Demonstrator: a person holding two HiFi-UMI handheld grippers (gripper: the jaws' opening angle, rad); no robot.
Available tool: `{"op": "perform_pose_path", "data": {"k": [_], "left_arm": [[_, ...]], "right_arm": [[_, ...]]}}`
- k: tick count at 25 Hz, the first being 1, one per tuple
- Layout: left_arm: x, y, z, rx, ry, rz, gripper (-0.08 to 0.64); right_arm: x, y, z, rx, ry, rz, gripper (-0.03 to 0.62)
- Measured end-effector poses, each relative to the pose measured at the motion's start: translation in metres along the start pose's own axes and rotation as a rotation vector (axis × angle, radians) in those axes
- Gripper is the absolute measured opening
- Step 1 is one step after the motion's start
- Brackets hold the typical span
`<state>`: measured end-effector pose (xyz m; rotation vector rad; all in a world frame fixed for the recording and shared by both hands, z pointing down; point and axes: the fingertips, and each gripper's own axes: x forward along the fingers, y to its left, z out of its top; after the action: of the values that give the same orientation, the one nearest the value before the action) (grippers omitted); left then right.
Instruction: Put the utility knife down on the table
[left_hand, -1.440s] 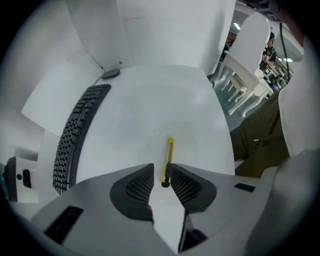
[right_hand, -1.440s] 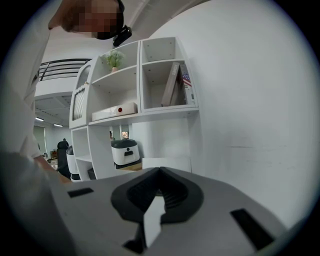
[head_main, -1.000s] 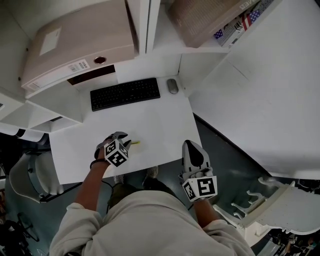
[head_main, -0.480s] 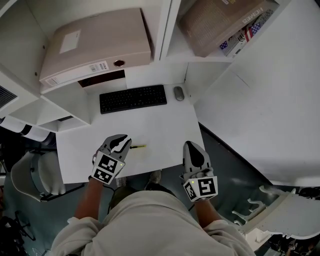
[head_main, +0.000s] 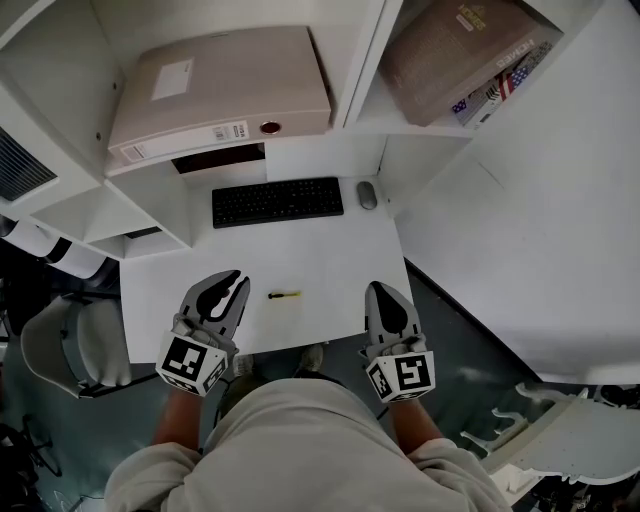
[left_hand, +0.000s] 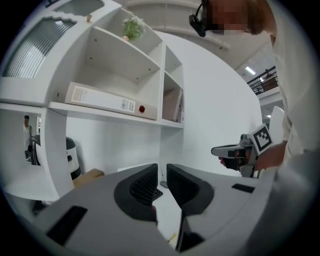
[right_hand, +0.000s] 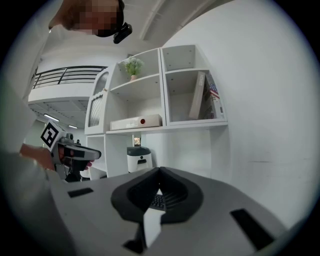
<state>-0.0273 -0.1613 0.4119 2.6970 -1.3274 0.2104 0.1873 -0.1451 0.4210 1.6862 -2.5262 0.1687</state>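
Observation:
The utility knife (head_main: 284, 294), slim and dark with a yellow end, lies flat on the white table (head_main: 330, 255) near its front edge. My left gripper (head_main: 237, 279) hovers above the table just left of the knife and apart from it. Its jaws are closing, a narrow gap still shows between them, and nothing is in it (left_hand: 162, 170). My right gripper (head_main: 384, 291) hangs over the table's front right corner, shut and empty; in the right gripper view (right_hand: 159, 173) its tips meet. Each gripper shows at the side of the other's view.
A black keyboard (head_main: 277, 201) and a grey mouse (head_main: 367, 194) lie at the back of the table. A beige binder (head_main: 215, 90) and books (head_main: 460, 50) fill the shelves above. A chair (head_main: 70, 345) stands at the left. A white wall panel (head_main: 520, 220) runs along the right.
My left gripper let go of the knife, rose and drew back toward the person, and its jaws have narrowed. The knife stays on the table. The right gripper has shifted only slightly.

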Motion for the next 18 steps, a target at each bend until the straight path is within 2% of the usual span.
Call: {"op": "perform_pose_path", "data": {"k": [8, 18], "left_arm": [[-0.04, 0.008, 0.032, -0.008, -0.112, 0.067, 0.02], [-0.074, 0.024, 0.036, -0.011, -0.156, 0.133, 0.0]], "right_arm": [[0.002, 0.019, 0.011, -0.019, -0.019, 0.021, 0.003], [0.0, 0.036, 0.021, -0.036, -0.033, 0.035, 0.003]]}}
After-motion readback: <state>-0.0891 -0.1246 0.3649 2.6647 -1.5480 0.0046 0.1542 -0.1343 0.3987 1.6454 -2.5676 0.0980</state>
